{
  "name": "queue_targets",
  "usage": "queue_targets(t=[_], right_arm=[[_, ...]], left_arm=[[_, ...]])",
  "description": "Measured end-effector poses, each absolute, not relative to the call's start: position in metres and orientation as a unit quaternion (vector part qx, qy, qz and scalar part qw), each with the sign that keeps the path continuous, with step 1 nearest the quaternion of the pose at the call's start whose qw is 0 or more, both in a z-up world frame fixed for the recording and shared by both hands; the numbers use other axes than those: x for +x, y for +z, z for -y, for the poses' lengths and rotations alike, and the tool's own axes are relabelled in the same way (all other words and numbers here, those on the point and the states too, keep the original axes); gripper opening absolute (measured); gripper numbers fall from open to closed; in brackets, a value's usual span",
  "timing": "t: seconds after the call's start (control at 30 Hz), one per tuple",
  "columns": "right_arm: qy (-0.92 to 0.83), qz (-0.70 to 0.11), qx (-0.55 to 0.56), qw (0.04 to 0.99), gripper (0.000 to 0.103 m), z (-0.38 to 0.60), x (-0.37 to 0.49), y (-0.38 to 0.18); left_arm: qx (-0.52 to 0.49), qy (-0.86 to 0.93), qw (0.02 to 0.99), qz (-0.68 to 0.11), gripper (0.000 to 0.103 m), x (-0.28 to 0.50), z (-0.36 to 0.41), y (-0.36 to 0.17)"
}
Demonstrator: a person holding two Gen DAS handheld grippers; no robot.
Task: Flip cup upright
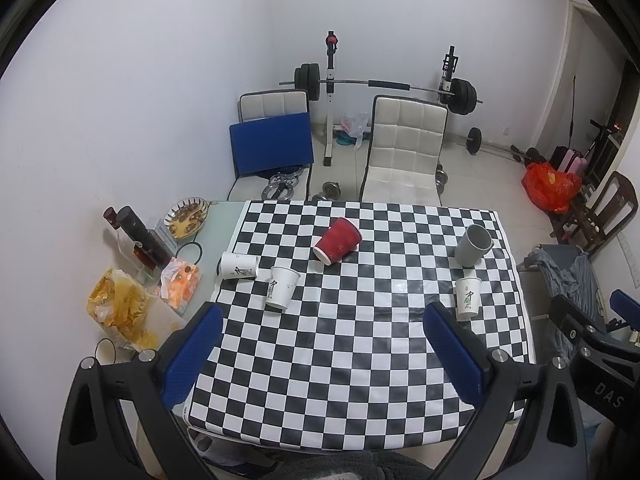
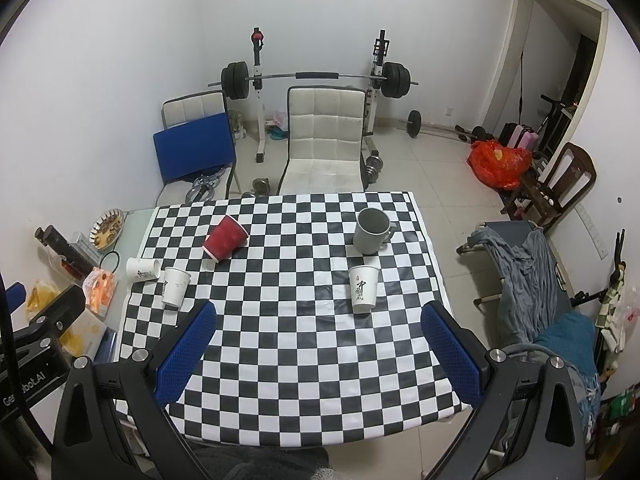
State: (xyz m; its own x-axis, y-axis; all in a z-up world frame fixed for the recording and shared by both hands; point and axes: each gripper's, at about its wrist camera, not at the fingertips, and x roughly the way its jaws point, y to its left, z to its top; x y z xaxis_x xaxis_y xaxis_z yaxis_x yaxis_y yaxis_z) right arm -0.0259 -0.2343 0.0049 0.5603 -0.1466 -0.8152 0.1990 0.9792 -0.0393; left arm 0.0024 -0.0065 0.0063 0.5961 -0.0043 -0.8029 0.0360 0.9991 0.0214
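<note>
A red ribbed cup (image 1: pixel 337 241) (image 2: pixel 225 237) lies on its side on the checkered tablecloth (image 1: pixel 360 352) (image 2: pixel 304 344), toward the far middle-left. A white paper cup (image 1: pixel 238 266) (image 2: pixel 142 269) lies on its side at the cloth's left edge. Two white paper cups stand upright: one (image 1: pixel 282 287) (image 2: pixel 175 286) beside it, one (image 1: pixel 467 298) (image 2: pixel 362 289) on the right. A grey mug (image 1: pixel 473 245) (image 2: pixel 372 230) stands upright at the far right. My left gripper (image 1: pixel 322 320) and right gripper (image 2: pixel 320 318) are both open and empty, held above the table's near part.
Snack bags (image 1: pixel 116 308), a dark bottle (image 1: pixel 142 238) and a bowl of food (image 1: pixel 188 216) crowd the table's left strip. White chairs (image 1: pixel 404 152) and a barbell rack (image 1: pixel 384 86) stand behind the table. A cot with clothes (image 2: pixel 528 272) is at the right.
</note>
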Motion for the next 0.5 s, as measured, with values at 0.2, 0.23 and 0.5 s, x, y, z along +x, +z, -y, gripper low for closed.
queue_targets(t=[0.2, 0.23, 0.5], right_arm=[[-0.098, -0.458, 0.028, 0.883, 0.103, 0.2364, -0.0182, 0.0087], [-0.097, -0.458, 0.028, 0.883, 0.103, 0.2361, -0.0183, 0.0087], [-0.097, -0.456, 0.029, 0.884, 0.103, 0.2350, -0.0165, 0.0113]], left_arm=[[0.018, -0.012, 0.894, -0.448, 0.103, 0.0015, 0.0064, 0.0063], [0.019, -0.012, 0.894, -0.448, 0.103, 0.0011, 0.0066, 0.0062], [0.018, -0.012, 0.895, -0.446, 0.103, 0.0039, 0.0077, 0.0108]])
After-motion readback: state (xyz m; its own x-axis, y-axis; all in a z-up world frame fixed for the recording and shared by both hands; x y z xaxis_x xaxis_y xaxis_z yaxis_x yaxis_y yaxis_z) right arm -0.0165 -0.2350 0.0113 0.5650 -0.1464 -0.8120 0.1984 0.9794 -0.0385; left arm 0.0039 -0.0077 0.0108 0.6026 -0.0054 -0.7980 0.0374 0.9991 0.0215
